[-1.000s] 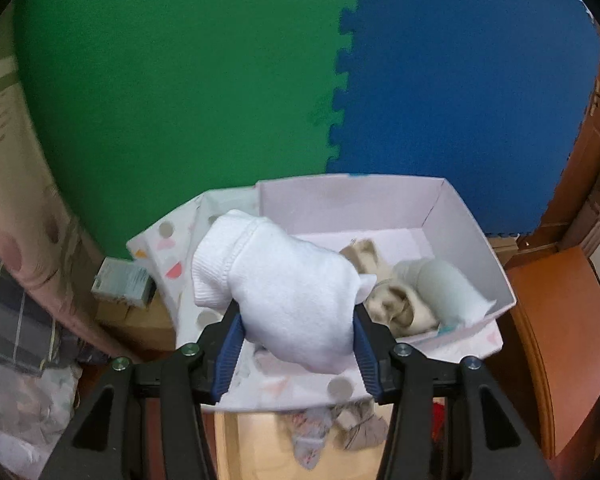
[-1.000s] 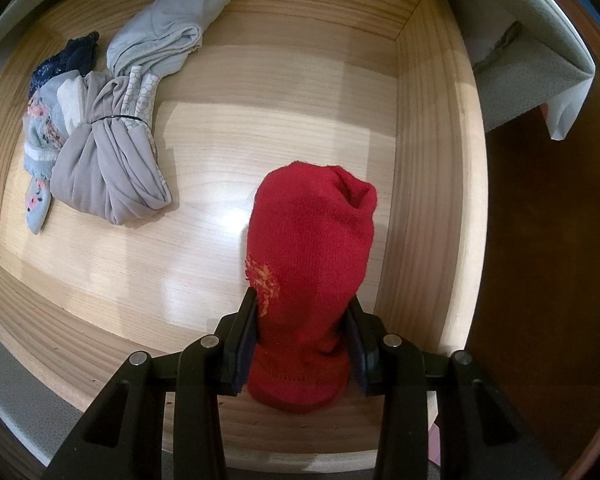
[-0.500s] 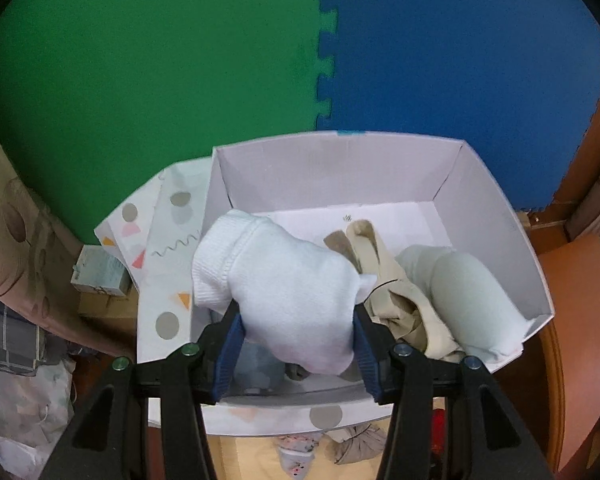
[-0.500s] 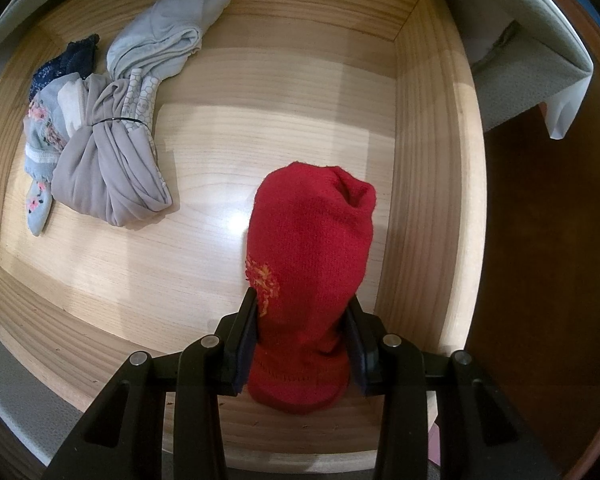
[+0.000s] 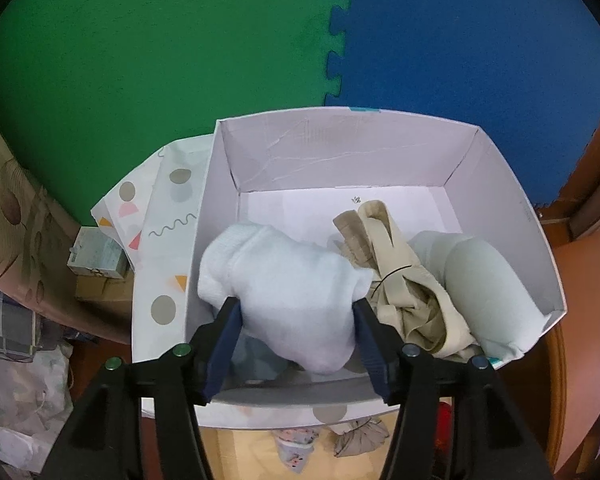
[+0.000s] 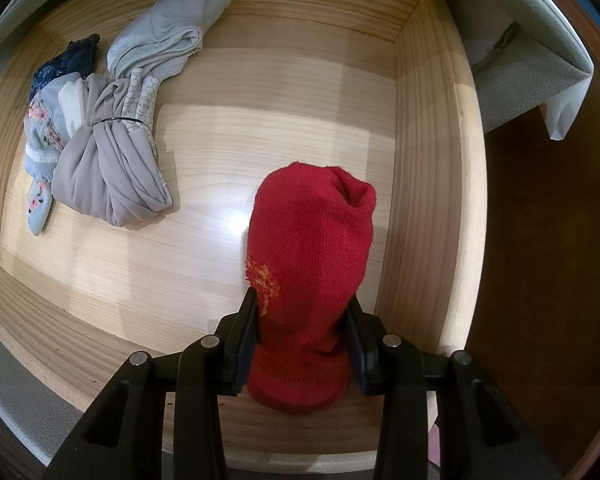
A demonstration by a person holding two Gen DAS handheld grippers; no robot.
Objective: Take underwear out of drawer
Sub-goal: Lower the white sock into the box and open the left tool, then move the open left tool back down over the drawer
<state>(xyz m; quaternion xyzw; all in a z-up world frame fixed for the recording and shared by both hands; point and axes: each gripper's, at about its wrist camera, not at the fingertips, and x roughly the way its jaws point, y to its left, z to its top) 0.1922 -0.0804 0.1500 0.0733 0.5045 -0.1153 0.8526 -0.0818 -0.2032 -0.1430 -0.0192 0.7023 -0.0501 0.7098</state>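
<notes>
Pale wooden drawer [image 6: 220, 152]: holds a banded grey garment bundle [image 6: 112, 168] at its far left; the right tongs [image 6: 302, 344] pinch a red knitted roll [image 6: 312, 264] above the drawer floor, ready to lift clear. White open cardboard box [image 5: 516, 216]: left tongs [image 5: 298, 332] are opening around a white knitted roll [image 5: 288, 280] over it, pads touching, beside beige cloth [image 5: 396, 280]; release is judged next.

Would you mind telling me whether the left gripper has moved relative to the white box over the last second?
Yes. The left gripper, jaws opening around the white sock, has come forward and down over the white box.
</notes>
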